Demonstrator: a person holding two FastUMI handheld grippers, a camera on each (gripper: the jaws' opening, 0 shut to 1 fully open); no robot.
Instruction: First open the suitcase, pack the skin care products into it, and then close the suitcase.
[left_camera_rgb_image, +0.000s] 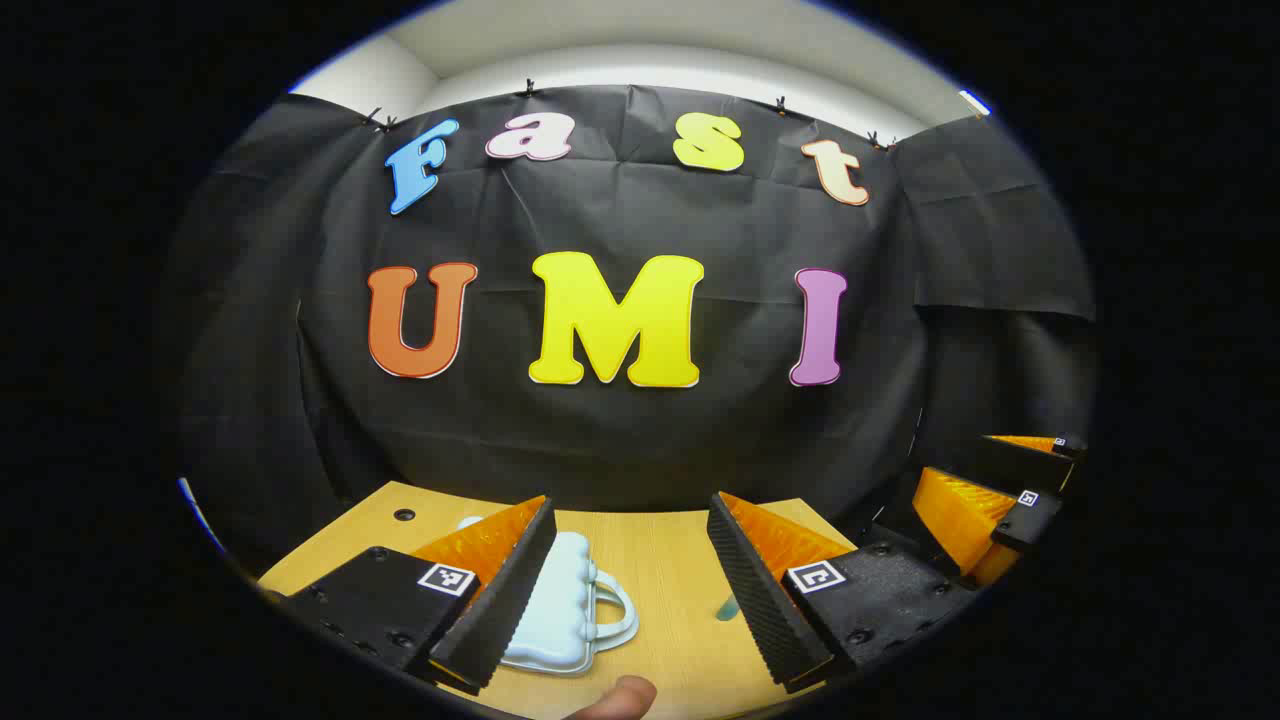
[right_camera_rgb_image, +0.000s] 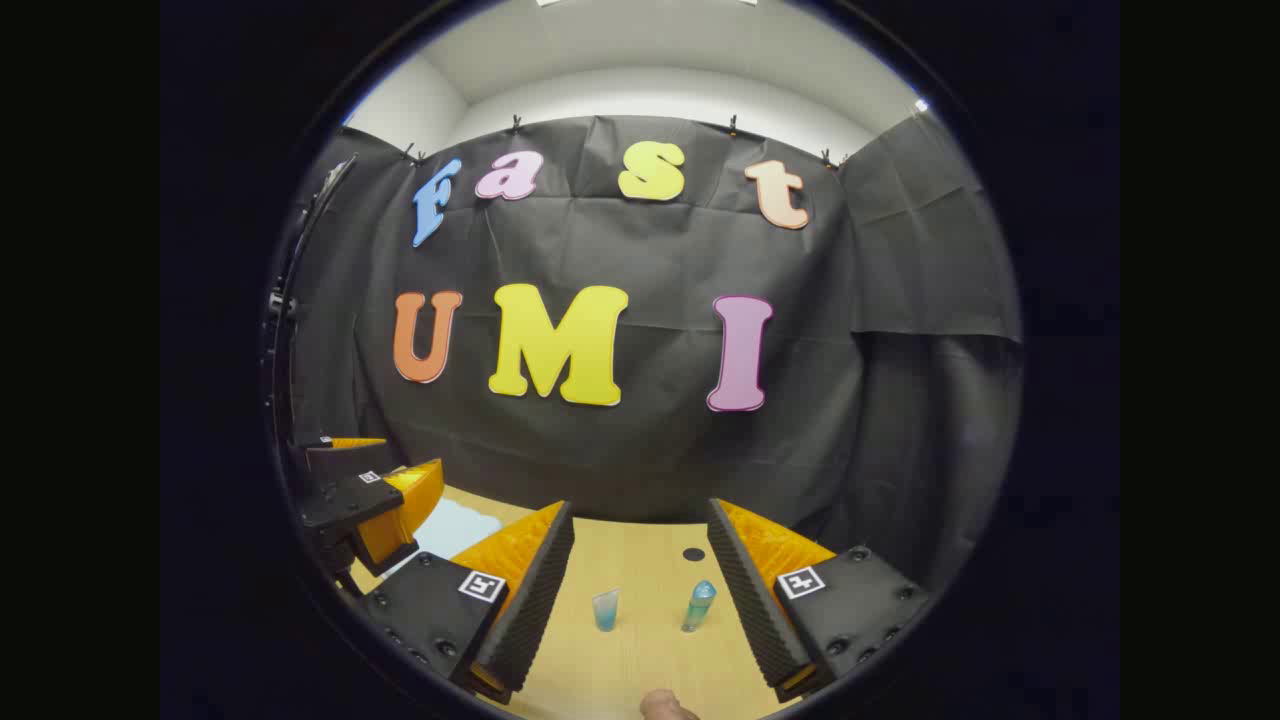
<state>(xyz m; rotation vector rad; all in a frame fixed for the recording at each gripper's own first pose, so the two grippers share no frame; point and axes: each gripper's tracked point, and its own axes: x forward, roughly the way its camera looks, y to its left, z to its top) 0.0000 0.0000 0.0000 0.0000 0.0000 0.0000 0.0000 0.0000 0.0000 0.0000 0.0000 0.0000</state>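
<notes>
On the wooden table (left_camera_rgb_image: 670, 570), the pale blue suitcase (left_camera_rgb_image: 565, 615) lies closed, handle to the right, partly behind the left gripper (left_camera_rgb_image: 632, 585), whose fingers are spread on nothing; further right, the right gripper (right_camera_rgb_image: 640, 590) is likewise spread, framing a small tube (right_camera_rgb_image: 605, 609) and a bottle (right_camera_rgb_image: 699, 605) standing apart.

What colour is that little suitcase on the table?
The suitcase is pale blue, almost white, with a matching handle; the left gripper view shows it best.
</notes>
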